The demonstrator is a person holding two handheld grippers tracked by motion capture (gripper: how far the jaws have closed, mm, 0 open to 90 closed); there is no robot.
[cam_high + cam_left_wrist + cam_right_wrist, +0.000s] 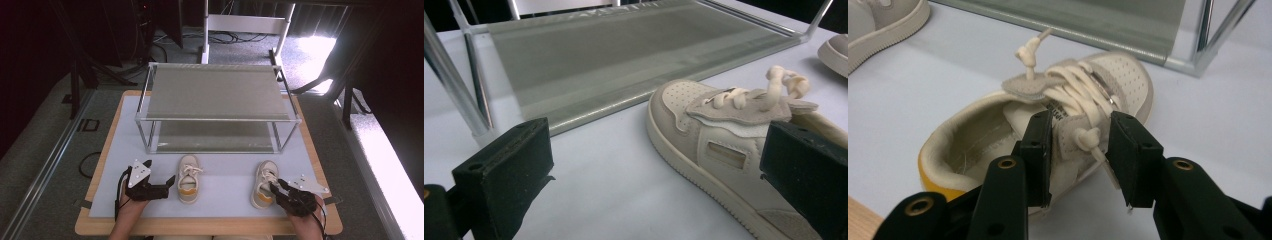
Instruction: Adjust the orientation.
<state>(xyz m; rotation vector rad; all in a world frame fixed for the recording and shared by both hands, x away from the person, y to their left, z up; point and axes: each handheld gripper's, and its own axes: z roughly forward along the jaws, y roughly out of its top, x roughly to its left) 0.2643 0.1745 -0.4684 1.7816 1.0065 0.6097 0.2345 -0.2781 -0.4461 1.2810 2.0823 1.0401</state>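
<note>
Right shoe [263, 183] sits on the white mat [225, 192] near the table's front right, toe toward the shelf rack [217, 107]. In the high view we see the right gripper [276, 189] at that shoe's inner side, over the laces and collar, hand behind it at the bottom edge. Left shoe [188, 178] lies near the middle front of the mat, toe toward the rack too. Left gripper [170, 184] is just beside this shoe's left flank, jaws spread, nothing between them.

Left gripper view: we see both black jaws standing wide apart, released, bare mat [614, 185] between them. Left shoe [719, 145] lies partly behind the jaw on the picture's right; contact we cannot tell. Rack's lower shelf [624, 55] stretches beyond, and a sliver of the right shoe [836, 50] shows at the far edge.

Right gripper view: right shoe [1108, 80] lies right under the jaws. One jaw is inside the opening against the side wall, the other outside, clenched on the shoe's side wall with a lace end [1088, 137] in the gap. Yellow heel lining [935, 175] is at lower left. Left shoe [878, 20] sits top left, rack post [1208, 45] top right.
</note>
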